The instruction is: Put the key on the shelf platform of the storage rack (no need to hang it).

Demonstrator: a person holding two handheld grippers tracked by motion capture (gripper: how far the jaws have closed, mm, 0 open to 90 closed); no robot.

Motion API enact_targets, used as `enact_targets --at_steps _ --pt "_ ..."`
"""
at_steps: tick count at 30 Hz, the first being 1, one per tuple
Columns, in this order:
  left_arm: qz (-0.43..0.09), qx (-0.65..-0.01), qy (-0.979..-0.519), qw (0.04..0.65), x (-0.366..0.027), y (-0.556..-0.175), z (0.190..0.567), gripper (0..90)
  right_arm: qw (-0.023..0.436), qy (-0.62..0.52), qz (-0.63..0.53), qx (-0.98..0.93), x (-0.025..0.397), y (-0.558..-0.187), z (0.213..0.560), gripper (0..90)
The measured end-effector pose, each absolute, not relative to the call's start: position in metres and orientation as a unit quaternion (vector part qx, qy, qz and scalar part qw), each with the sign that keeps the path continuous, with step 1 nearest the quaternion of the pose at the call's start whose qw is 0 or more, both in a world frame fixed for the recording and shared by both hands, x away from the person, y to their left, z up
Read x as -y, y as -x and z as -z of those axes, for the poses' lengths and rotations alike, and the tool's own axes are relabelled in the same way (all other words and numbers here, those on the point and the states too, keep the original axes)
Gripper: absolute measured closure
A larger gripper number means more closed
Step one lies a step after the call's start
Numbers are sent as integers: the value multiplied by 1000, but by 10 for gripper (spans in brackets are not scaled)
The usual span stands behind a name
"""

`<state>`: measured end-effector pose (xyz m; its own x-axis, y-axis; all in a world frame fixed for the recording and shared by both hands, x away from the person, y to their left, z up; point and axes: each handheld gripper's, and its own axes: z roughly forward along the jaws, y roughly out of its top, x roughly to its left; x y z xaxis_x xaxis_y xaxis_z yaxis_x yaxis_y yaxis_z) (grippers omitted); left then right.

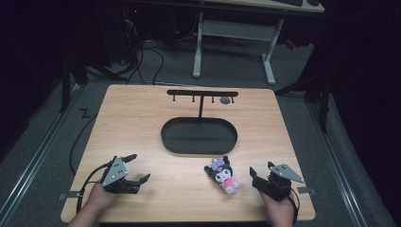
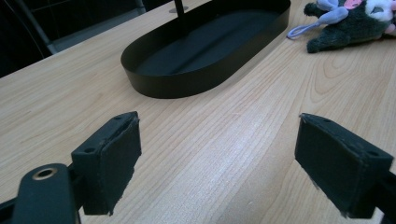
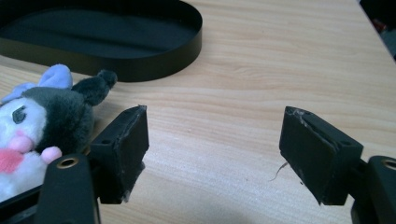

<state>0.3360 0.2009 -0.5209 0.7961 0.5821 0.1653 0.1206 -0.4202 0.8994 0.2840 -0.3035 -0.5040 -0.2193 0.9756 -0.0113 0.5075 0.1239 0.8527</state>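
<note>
- On the wooden surface (image 1: pixel 142 123) we see a black oval tray (image 1: pixel 199 135) near the middle, with a thin black post rising from its far side to a crossbar rack (image 1: pixel 202 93) that carries small hooks.
- Nearer to us than the tray, and a little to its right, we find a small plush toy (image 1: pixel 223 174) lying on the bare wood, dark with a white face and pink details.
- From the left gripper view we see the same plush toy (image 2: pixel 355 21) at the upper right, with a pale loop of cord beside it reaching toward the tray (image 2: pixel 205 46).
- We see the left gripper (image 1: pixel 138 167) held low at the near left corner of the surface, its jaws spread wide apart with bare wood between them.
- In the left gripper view we confirm this: the left gripper (image 2: pixel 217 161) has its two black pads well apart and nothing between them.
- We see the right gripper (image 1: pixel 260 170) at the near right, just beside the plush toy, its jaws also released.
- In the right gripper view the right gripper (image 3: pixel 212 149) shows a wide gap with only wood grain in it; the plush toy (image 3: pixel 42 126) lies just outside the left jaw, whether touching it we cannot tell.
- Beyond the toy in that view we see the tray (image 3: pixel 154 60) rim.
- A hand (image 1: pixel 101 198) holds the left gripper at the bottom edge of the high view.
</note>
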Motion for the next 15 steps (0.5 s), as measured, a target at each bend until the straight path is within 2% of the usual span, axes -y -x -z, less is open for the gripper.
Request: enact_targets --at_steps 15 --pt "-234 -217 -809 493 -201 -336 521 154 292 -552 -337 -705 302 -286 502 266"
